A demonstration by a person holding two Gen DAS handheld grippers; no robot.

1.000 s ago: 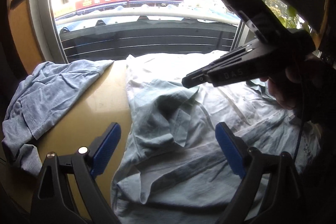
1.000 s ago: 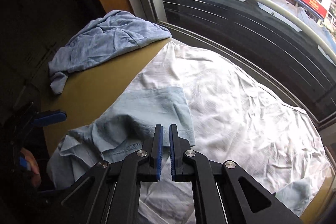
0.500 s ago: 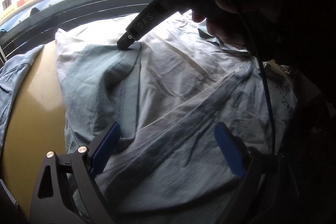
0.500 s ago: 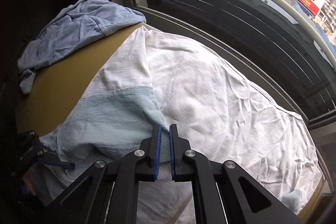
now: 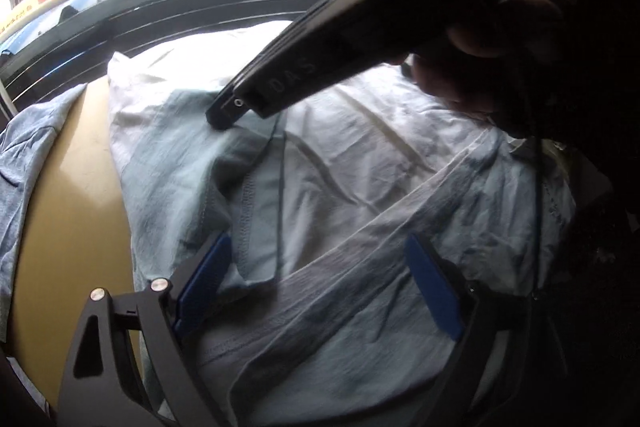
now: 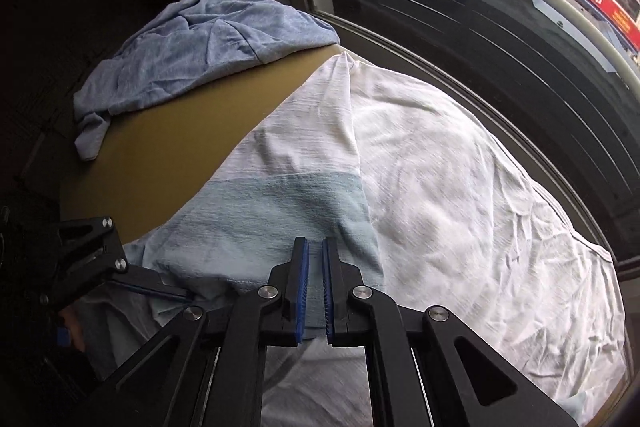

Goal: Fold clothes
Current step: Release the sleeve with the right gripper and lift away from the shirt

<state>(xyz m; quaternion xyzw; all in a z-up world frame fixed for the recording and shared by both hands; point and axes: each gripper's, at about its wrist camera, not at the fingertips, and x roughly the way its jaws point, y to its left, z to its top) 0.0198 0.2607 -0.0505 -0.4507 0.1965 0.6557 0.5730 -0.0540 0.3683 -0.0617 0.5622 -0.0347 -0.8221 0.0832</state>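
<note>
White shirt lies on table, sleeve folded in; right tongs closed, left tongs open; folding barely begun.

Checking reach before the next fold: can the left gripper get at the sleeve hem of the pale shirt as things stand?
Probably yes. The left gripper is open, low over the pale shirt, its left pad beside the stitched sleeve hem. The shut right gripper presses the sleeve further up, clear of the hem.

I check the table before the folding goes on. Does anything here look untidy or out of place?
Yes. The blue-grey garment lies crumpled at the far corner of the table, one end hanging over the edge. The white shirt is wrinkled, with its pale blue sleeve turned onto it.
</note>
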